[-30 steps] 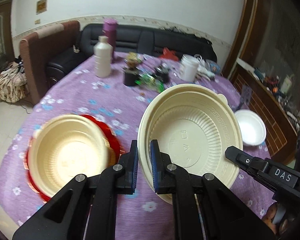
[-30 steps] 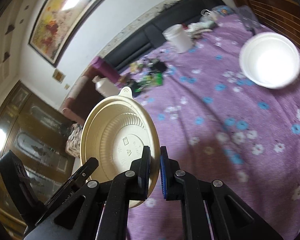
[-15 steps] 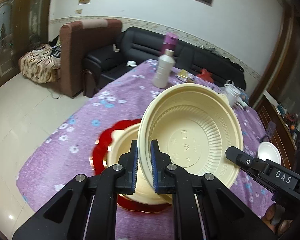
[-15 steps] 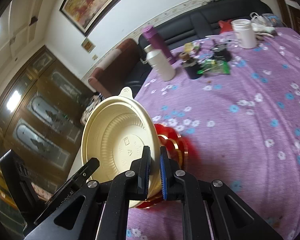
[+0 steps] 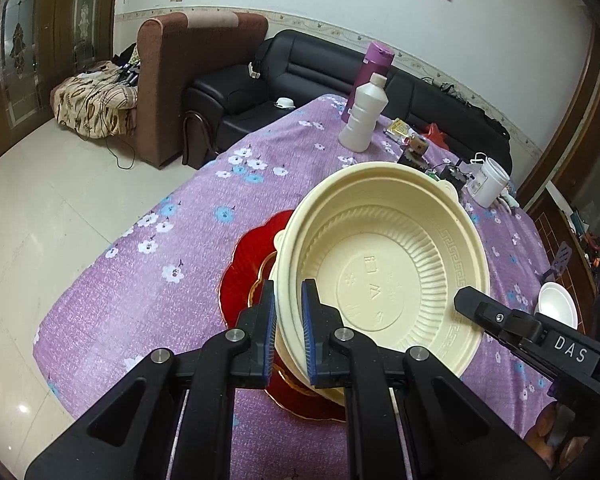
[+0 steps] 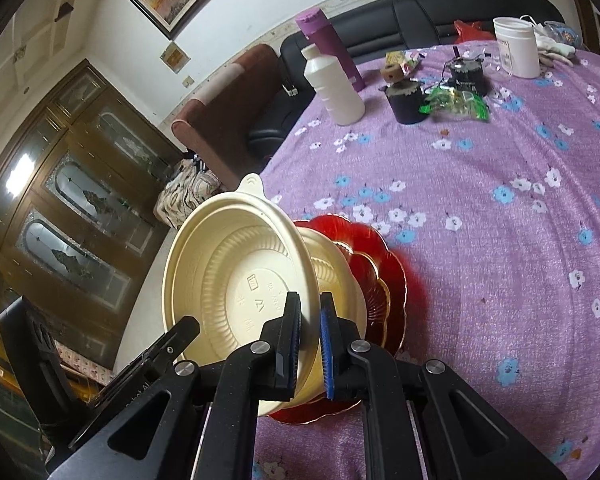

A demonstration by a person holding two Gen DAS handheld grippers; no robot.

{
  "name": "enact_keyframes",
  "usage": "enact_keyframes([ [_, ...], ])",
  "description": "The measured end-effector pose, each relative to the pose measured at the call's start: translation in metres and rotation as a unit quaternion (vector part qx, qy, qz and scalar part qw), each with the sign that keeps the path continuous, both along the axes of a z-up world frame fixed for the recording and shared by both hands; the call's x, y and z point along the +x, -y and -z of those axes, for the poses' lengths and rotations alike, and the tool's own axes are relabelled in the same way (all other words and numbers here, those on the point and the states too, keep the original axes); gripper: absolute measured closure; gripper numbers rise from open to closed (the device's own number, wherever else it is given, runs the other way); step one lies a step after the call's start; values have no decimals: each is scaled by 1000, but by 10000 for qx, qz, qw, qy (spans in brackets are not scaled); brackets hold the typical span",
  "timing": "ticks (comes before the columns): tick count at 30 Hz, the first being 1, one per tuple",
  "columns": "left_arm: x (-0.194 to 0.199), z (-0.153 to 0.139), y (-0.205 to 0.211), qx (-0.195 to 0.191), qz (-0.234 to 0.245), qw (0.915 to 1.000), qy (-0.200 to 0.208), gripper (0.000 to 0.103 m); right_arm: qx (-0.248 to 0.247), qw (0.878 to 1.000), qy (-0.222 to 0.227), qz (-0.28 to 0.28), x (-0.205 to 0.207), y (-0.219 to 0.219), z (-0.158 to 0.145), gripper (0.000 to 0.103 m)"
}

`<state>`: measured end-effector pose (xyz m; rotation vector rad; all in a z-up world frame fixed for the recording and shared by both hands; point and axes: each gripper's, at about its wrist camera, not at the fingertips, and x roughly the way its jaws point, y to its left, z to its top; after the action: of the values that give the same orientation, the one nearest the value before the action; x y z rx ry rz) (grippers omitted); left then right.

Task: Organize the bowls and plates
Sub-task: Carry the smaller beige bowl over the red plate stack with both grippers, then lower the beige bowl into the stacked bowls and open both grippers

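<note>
I am holding one cream bowl with both tongs at the same time. My left gripper is clamped on its near rim, and my right gripper is clamped on the rim at the opposite side. The bowl is tilted, with its open side turned toward the left camera, and it is in the air just above a second cream bowl. That second bowl is sitting on a red plate, which is lying on the purple flowered tablecloth.

I judge that I am in the stacking step: I am bringing the held bowl over the other one to nest them. It seems almost in place, but it is not yet seated; whether the lower edge is already touching the bowl below, I cannot tell.

The next move is needing care. I should make the bowl level, center it over the lower bowl, lower it inside, and only then open both tongs together. A small white bowl is waiting well apart, at the far right edge of the table.
</note>
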<state>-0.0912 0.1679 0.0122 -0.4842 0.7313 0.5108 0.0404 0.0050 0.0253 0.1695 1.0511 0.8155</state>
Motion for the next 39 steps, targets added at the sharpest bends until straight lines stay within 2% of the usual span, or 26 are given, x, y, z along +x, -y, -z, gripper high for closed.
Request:
enact_keyframes([
  [36,3,6,5,22,14,9998,-184,92,-94,9999,-131,19,1,1,11,94],
  [39,5,7,5,30,-7,9997,-246,93,-126,9999,-82,31,0,1,9,90],
])
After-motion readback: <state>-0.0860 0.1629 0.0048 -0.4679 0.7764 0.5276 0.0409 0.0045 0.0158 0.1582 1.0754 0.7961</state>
